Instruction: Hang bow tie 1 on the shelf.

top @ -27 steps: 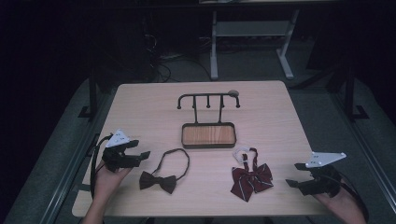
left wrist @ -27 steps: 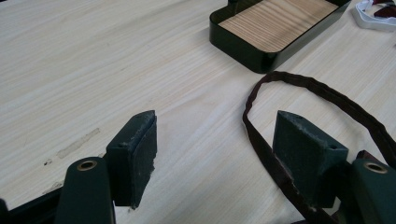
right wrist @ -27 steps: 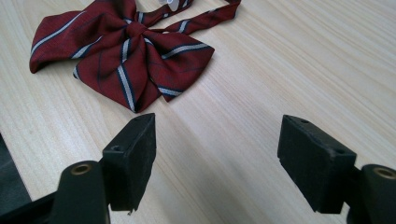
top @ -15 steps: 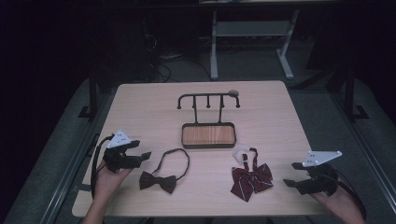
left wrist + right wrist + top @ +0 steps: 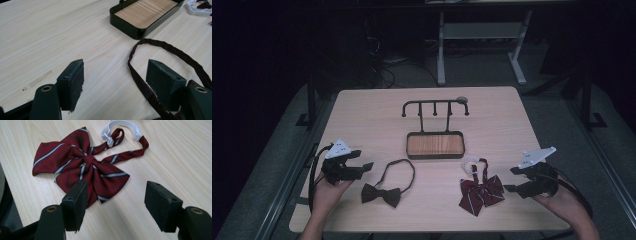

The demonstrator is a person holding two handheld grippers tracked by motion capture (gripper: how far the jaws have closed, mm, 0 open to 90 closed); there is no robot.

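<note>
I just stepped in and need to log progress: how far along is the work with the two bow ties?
Nothing looks done: the dark bow tie and striped red bow tie lie flat on the table. The left gripper and right gripper hover open beside them. The rack hangs bare.

No writing, label, brand mark or number can be read anywhere here. The striped red bow tie [image 5: 82,167] carries only its stripes, and its white strap [image 5: 120,127] is blank. The dark bow tie [image 5: 382,194] and the wooden tray [image 5: 435,145] at about twelve o'clock from it show no lettering. The grey plates on top of the tongs are bare, and the counter [image 5: 362,115] has wood grain only.
</note>
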